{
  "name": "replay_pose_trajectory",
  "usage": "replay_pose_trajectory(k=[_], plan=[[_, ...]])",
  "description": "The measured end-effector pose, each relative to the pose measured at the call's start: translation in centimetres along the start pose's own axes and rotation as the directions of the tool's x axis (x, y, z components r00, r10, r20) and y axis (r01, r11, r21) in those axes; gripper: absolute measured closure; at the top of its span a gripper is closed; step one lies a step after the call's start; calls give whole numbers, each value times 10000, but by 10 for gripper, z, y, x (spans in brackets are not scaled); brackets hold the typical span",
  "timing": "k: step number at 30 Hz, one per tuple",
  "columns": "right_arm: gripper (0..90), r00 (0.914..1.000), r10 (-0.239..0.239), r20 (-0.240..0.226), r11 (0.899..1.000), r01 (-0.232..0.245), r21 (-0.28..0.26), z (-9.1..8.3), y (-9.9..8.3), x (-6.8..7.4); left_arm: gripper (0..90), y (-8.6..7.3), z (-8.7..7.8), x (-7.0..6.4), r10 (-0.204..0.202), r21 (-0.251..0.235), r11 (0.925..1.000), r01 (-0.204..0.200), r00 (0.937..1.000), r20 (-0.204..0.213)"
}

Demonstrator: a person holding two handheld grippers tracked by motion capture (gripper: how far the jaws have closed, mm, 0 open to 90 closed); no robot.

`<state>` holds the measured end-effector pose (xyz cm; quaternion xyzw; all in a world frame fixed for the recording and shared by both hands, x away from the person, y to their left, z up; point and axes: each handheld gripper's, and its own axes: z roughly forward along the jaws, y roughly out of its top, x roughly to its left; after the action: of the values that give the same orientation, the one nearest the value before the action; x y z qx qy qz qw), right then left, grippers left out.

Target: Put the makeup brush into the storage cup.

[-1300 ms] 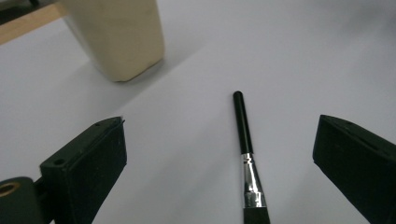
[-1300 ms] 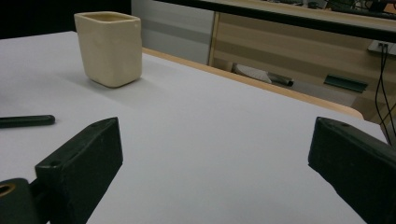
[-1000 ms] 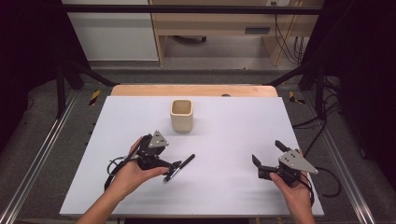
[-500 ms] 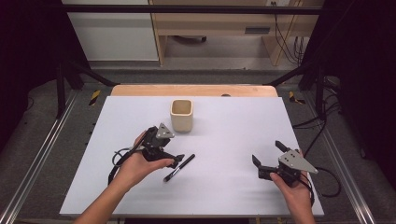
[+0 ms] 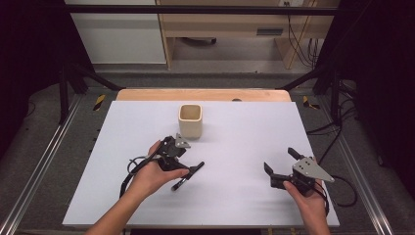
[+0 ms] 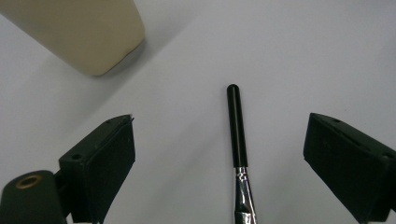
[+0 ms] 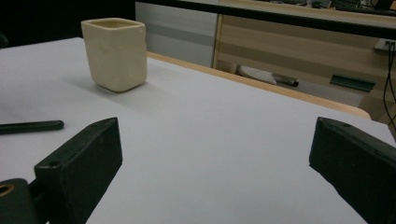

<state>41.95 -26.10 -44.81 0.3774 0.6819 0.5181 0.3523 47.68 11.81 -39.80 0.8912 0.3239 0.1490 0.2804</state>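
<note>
Left claw (image 6: 219, 186), jaws spread wide, straddles the slim black-handled paintbrush (image 6: 238, 140) lying on the white counter (image 5: 244, 147), handle running straight ahead between them.

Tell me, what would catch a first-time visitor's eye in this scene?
Probably the cream square cup standing alone toward the far middle of the white table. Just in front of it, the left gripper hangs with its jaws spread on either side of a black paintbrush lying flat on the table. Off at the near right, the right gripper waits open, holding nothing.
</note>
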Motion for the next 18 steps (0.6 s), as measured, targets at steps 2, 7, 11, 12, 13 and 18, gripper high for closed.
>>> replay_pose_trajectory(k=[2, 7, 11, 12, 13, 18], plan=[[31, 9996, 264, -115, 9995, -267, -183, 0, 1, 0, 82, 1, 2, -2, -1, 122, 9999, 1, 10000, 17], [30, 9997, 211, -115, 9995, -214, -232, -1, 2, 1, 85, 1, 7, -3, -77, 302, 9995, 76, 10000, 38], [29, 9993, 320, -195, 9990, -326, -293, -1, 3, 2, 89, 2, 9, -4, -92, 293, 9995, 90, 9999, 79], [28, 9993, 314, -196, 9990, -320, -311, -1, 3, 1, 89, 2, 10, -5, -77, 362, 9993, 74, 9999, 73], [28, 9995, 280, -167, 9991, -285, -310, -1, 2, 1, 90, 2, 11, -5, -77, 411, 9991, 74, 10000, 62], [29, 9997, 215, -143, 9994, -219, -278, -1, 2, 1, 142, 0, 16, -3, -157, 993, 9950, 137, 9997, 199]])
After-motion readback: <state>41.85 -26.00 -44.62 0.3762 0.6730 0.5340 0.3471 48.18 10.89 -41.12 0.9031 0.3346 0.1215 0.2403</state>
